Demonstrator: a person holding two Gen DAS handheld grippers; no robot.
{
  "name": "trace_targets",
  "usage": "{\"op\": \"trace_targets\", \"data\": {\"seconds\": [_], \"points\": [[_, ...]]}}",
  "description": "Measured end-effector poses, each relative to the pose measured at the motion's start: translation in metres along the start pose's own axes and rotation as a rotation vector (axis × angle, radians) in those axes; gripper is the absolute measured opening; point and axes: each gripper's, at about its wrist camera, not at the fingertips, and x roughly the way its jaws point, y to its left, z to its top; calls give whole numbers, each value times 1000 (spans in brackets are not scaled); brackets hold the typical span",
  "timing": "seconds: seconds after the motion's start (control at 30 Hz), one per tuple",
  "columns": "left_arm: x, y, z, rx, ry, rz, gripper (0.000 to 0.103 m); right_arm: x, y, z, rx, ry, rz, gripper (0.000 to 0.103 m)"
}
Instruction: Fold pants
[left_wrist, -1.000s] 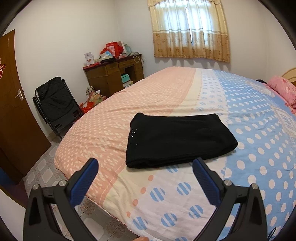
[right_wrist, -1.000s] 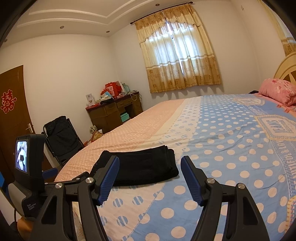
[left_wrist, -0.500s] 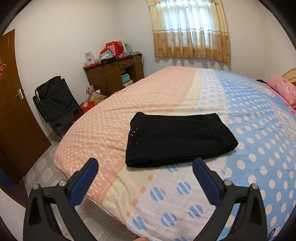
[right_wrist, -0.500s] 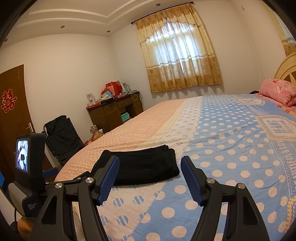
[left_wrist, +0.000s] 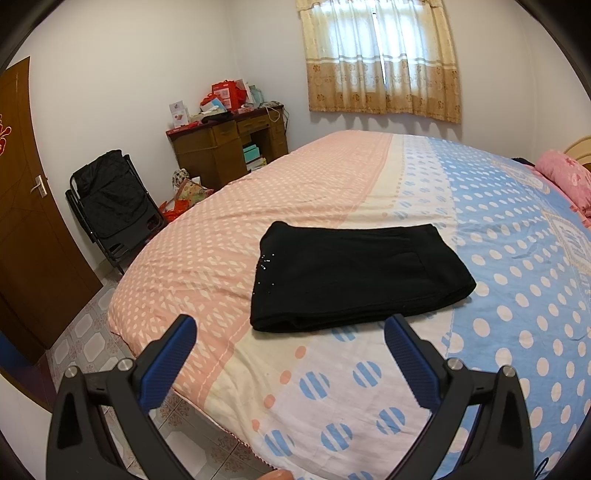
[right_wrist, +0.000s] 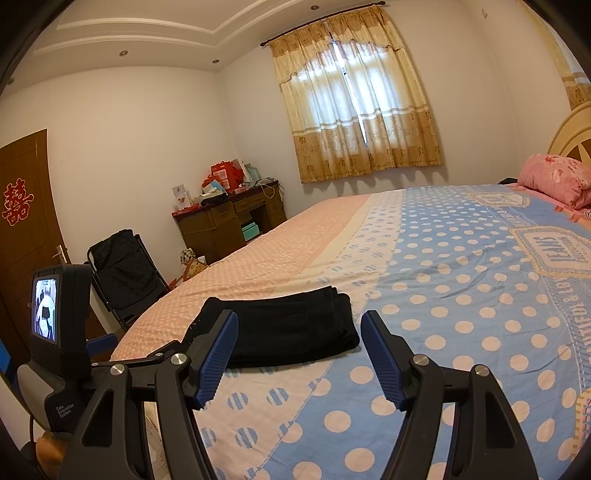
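The pants (left_wrist: 354, 277) lie folded near the bed's (left_wrist: 229, 221) foot edge, both the left gripper (left_wrist: 290, 350) and right gripper (right_wrist: 299, 354) gaping wide and empty, so any careless brush could undo the stacked layers.

Open bedspread (left_wrist: 207, 258) is lying all around the folded black pants (left_wrist: 354, 273), leaving my grippers room to come in from the near edge and from either side. My left gripper (left_wrist: 290, 349) and right gripper (right_wrist: 299, 350) are hanging spread wide, apart from the cloth. A pink pillow (right_wrist: 554, 179) is sitting well off at the headboard end; a folding chair (left_wrist: 110, 206) and wooden desk (left_wrist: 225, 147) are standing beyond the bed's foot.
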Motion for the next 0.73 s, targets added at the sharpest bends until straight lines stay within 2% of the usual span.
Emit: {"op": "trace_targets", "data": {"seconds": [0.43,0.63,0.73], "points": [[-1,0,1,10,-5,15,103,0,3,2,-4,1,-4,70],[1,4,5,-14,2,-43,103,-1,1,2,0,0,-16,70],[-2,0,6,1,-22,-32,103,-5,-6,5,7,-12,-56,70]]}}
